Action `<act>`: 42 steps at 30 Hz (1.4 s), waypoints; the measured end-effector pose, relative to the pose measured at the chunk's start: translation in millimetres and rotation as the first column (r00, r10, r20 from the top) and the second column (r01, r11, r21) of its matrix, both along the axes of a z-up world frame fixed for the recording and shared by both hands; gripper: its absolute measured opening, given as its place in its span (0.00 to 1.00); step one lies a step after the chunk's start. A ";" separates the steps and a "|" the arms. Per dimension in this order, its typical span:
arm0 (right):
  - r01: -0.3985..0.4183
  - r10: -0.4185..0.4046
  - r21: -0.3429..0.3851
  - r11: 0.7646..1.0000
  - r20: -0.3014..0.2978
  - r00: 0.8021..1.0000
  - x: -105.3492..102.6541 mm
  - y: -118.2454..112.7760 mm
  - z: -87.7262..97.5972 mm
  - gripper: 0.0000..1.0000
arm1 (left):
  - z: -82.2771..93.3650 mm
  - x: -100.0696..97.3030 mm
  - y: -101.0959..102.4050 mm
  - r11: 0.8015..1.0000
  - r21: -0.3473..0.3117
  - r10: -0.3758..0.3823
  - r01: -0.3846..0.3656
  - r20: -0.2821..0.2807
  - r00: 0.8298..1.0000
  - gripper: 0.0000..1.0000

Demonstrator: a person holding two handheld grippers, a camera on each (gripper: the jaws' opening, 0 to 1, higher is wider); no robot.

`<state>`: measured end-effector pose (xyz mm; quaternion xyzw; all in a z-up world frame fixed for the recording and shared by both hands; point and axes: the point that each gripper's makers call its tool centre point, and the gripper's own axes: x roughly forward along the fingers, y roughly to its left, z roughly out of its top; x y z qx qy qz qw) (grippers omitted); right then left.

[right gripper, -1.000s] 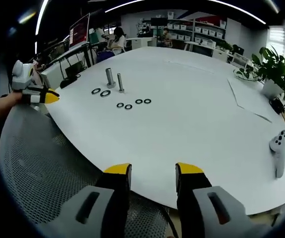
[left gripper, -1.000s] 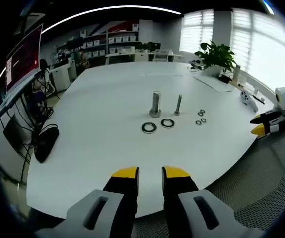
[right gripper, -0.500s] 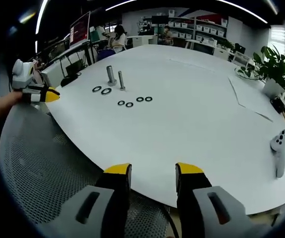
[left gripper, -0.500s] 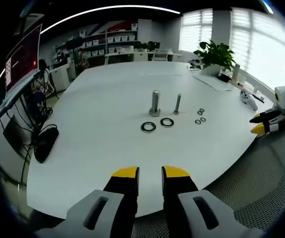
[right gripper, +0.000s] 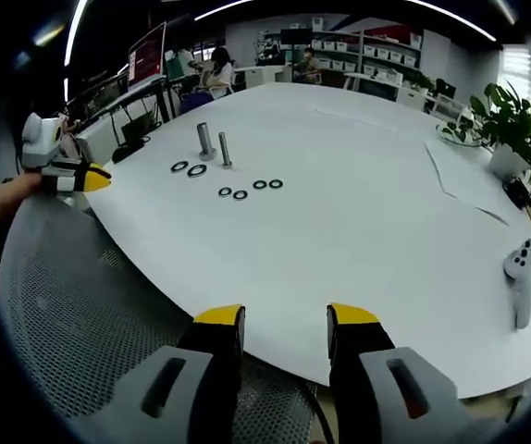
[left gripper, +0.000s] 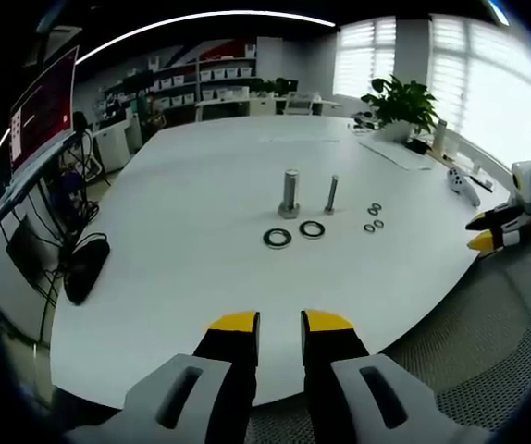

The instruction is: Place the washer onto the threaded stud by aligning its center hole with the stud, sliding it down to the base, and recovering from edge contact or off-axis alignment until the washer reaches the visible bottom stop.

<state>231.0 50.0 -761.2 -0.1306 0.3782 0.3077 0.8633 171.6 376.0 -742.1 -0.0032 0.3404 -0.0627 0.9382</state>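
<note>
Threads on the thin stud (left gripper: 331, 195) are too small to tell.

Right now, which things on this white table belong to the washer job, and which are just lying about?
Job: thick metal stud; thin threaded stud; two large dark washers; four small washers.

Lying about: white handheld controller; potted green plant; paper sheet.

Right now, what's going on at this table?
A person holds the left gripper and the right gripper, both open and empty, back at the near edge of the white table. Two upright studs stand mid-table, with two large washers and four small washers lying flat beside them. Nothing is on a stud yet.
</note>
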 end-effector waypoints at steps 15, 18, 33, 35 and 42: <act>-0.006 0.006 0.005 1.000 -0.013 1.000 -2.6 1.7 -0.9 0.37 | -1.0 -0.2 -0.5 1.000 0.002 -0.006 0.006 -0.004 1.000 0.15; -0.008 0.008 0.005 1.000 -0.016 1.000 -2.8 1.8 -1.3 0.36 | -1.0 -0.2 -0.3 1.000 0.001 -0.005 0.005 -0.004 1.000 0.15; -0.012 0.012 -0.007 1.000 -0.022 1.000 -4.0 0.7 -3.2 0.36 | -0.9 -1.0 -0.2 1.000 0.004 -0.004 0.004 -0.007 1.000 0.15; -0.014 0.014 -0.008 1.000 -0.022 1.000 -4.1 0.9 -3.2 0.36 | -0.8 -1.2 -0.4 1.000 0.004 -0.004 0.004 -0.007 1.000 0.15; -0.012 0.012 -0.007 1.000 -0.024 1.000 -4.3 0.9 -3.3 0.36 | -0.8 -1.3 -0.5 1.000 0.005 -0.004 0.004 -0.007 1.000 0.15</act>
